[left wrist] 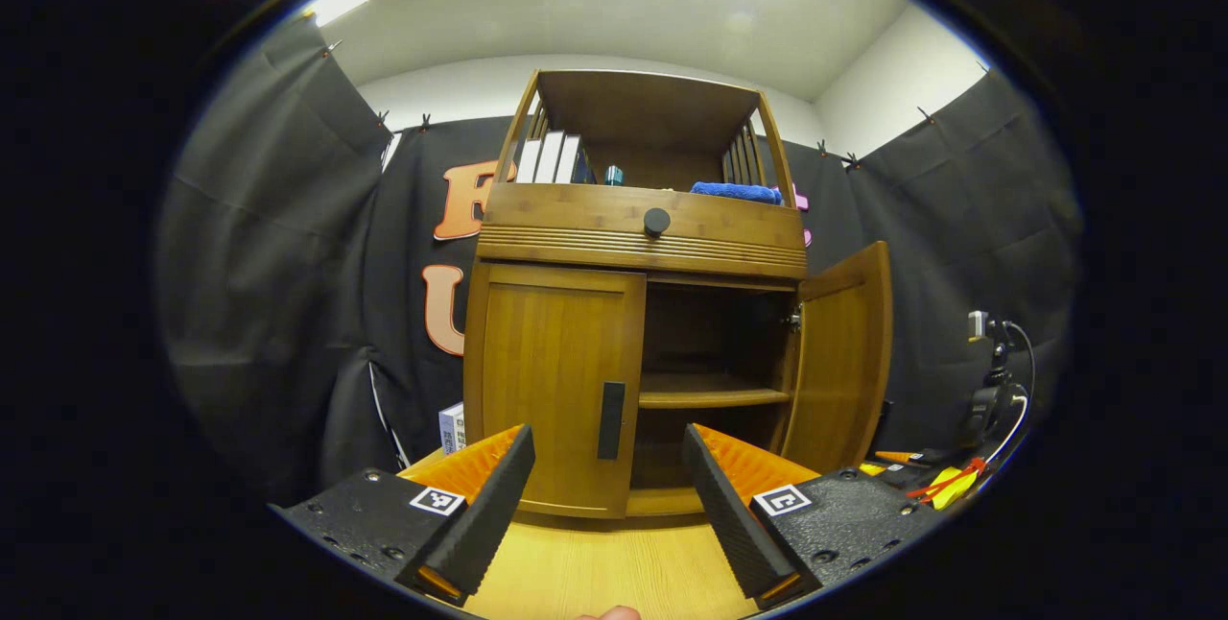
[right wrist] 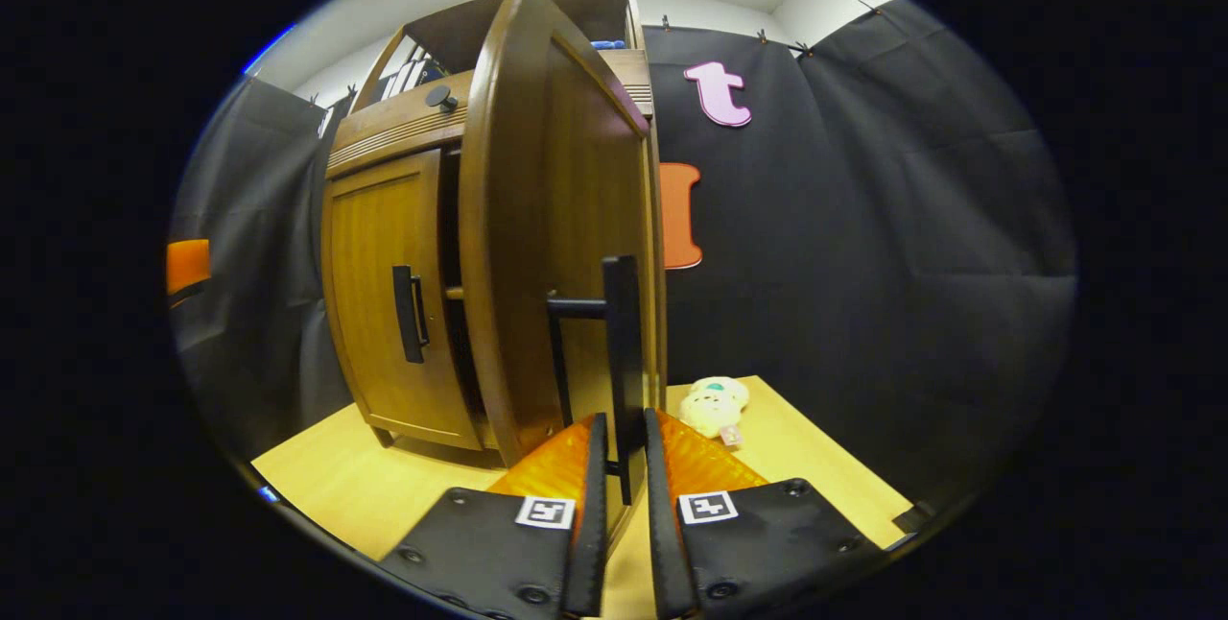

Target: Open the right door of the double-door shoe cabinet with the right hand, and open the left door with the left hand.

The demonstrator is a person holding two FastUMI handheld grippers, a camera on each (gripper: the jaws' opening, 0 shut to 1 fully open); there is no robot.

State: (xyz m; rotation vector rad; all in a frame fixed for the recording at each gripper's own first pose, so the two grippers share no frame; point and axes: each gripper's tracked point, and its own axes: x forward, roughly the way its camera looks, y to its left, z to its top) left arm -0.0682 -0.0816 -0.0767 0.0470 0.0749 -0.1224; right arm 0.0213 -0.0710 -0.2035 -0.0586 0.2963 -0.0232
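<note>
Black cloth hangs round the booth on every side, and against it the shoe cabinet point(left wrist: 638, 313) stands toward the back edge of the pale wooden counter point(left wrist: 614, 572). We have the right door point(right wrist: 561, 246) swung well out on its hinges, so the inner shelf point(left wrist: 712, 396) shows from the left gripper view. Our right tongs point(right wrist: 625, 481) are drawn narrow around the dark upright bar of the right door handle point(right wrist: 622, 351); the bar runs down between the two fingers, though we cannot tell whether both press on it. We judge that grasp sits there because the bar gives the leverage for swinging the door.

Our left tongs point(left wrist: 606, 505) stand wide and hold nothing, lined up in front of the left door point(left wrist: 556, 380), which is closed. Its left door handle point(left wrist: 611, 420) sits near the door's inner edge, framed between the spread fingers, apart from them. That spread, we judge, is readiness for closing on the handle next.

A small plush toy point(right wrist: 715, 406) lies near the counter's back edge, beside the cabinet.
</note>
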